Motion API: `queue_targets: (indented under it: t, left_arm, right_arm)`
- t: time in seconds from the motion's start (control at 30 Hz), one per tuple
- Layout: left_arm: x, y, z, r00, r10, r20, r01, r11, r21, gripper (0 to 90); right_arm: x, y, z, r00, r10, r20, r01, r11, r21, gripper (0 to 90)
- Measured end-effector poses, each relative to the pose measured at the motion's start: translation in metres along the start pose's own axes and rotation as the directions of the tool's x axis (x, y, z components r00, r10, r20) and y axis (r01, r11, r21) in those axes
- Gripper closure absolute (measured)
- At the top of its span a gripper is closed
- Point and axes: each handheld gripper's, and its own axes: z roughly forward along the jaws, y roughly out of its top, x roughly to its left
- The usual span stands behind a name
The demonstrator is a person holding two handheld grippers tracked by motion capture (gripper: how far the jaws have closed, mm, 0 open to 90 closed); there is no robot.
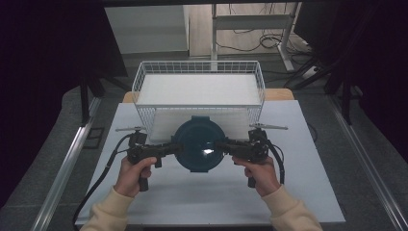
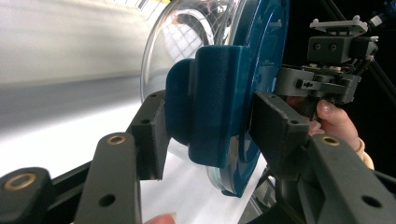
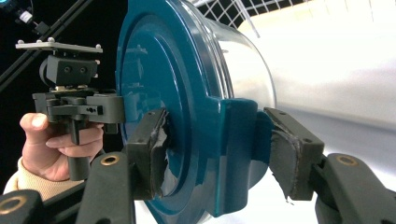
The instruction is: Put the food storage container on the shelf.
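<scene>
- Round container (image 1: 197, 144), clear body with a blue lid: held above the white table (image 1: 308, 192), just in front of the wire basket (image 1: 144, 77).
- Left gripper (image 1: 177, 147): jaws pinch the container's left lid clasp (image 2: 210, 107).
- Right gripper (image 1: 219, 146): jaws pinch the opposite clasp (image 3: 233, 154).
- Wire basket: white mesh with a white liner, standing at the table's far edge, directly behind the container.
- Desk frame (image 1: 250, 21) and floor cables (image 1: 269, 41): well beyond the basket.

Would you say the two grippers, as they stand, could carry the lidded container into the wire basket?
Probably yes. The left gripper and right gripper clamp the side latches of the container, and the wire basket stands open-topped right behind it with nothing between.
</scene>
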Motion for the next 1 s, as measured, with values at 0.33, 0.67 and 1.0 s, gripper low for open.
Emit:
queue_targets:
  t: [0.33,0.67,1.0]
  left_arm:
    - [-0.011,0.025,-0.001,0.9997,0.024,0.007,-0.023,0.9994,-0.024,48.3]
    - [-0.019,0.054,-0.008,0.9989,0.045,0.017,-0.044,0.9977,-0.052,48.4]
    - [-0.027,0.093,-0.017,0.9967,0.08,0.014,-0.079,0.9937,-0.08,48.3]
  right_arm:
    - [0.007,0.027,-0.007,0.9997,-0.024,0.004,0.024,0.999,-0.021,42.8]
    - [0.017,0.058,-0.007,0.9984,-0.057,0.001,0.057,0.998,-0.03,43.0]
    - [0.03,0.107,-0.005,0.9955,-0.095,0.002,0.095,0.995,-0.02,43.1]
